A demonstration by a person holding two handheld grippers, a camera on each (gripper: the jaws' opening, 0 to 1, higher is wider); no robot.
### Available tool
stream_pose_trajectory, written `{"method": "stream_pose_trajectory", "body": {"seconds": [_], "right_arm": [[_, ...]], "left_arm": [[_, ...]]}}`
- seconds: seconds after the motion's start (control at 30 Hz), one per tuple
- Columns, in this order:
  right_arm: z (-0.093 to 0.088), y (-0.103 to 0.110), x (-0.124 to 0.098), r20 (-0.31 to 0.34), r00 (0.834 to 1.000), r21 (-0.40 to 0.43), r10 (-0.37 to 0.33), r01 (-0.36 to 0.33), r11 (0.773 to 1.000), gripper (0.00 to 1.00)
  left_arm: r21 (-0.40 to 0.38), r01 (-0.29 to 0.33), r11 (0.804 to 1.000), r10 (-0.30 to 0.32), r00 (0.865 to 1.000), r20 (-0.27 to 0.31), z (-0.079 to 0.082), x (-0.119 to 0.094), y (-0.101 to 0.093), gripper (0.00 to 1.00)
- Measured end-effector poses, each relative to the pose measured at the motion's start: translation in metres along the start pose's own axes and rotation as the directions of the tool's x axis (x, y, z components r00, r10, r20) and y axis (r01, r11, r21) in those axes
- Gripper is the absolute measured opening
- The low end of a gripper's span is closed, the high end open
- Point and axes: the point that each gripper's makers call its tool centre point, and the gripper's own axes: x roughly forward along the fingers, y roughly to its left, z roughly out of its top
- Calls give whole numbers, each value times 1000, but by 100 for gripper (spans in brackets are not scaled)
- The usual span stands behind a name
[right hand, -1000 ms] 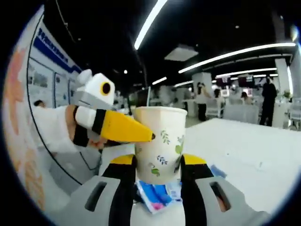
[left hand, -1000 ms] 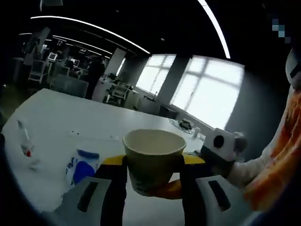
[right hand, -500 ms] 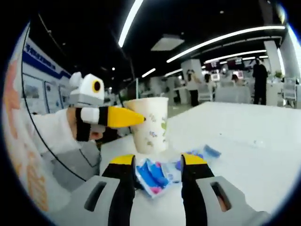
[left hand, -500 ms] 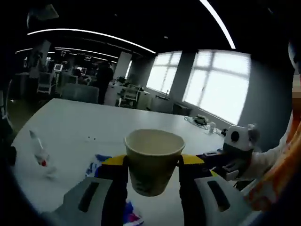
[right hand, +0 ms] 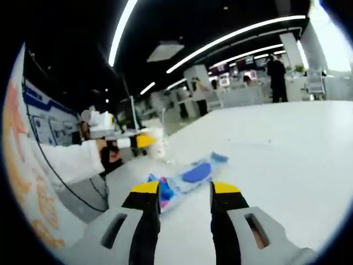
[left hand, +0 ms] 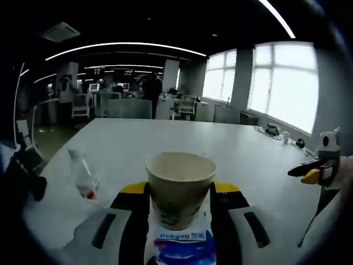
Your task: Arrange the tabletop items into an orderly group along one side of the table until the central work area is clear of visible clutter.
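While we hold the paper cup point(left hand: 180, 186) pinched in the left gripper point(left hand: 180, 207), it hangs directly above the blue-and-white packet point(right hand: 185, 178) on the table point(right hand: 287, 160). Our right gripper point(right hand: 185, 200), spread and empty, sits just short of that packet, whose long axis runs diagonally away.
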Motion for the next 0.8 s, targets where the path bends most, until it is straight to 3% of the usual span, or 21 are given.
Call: {"method": "stream_pose_trajectory", "body": {"seconds": [0.3,0.4,0.5,0.73,0.8], "right_arm": [[-11,-4,6,-61,998,8,8,-7,1000,34],[-13,-7,8,-71,997,14,8,-7,1000,34],[-17,-11,12,-93,996,32,10,-7,999,34],[-18,-16,17,-94,996,62,2,4,998,33],[-23,-17,19,-108,994,71,3,4,997,33]], "left_arm": [[-51,-136,989,136,991,-8,-22,32,49,42],[-48,-183,982,179,981,-69,-41,42,59,42],[-72,-185,980,180,981,-65,-49,49,61,42],[-129,-247,960,239,968,-80,-61,55,81,42],[-118,-264,957,250,961,-121,-71,58,87,42]]}}
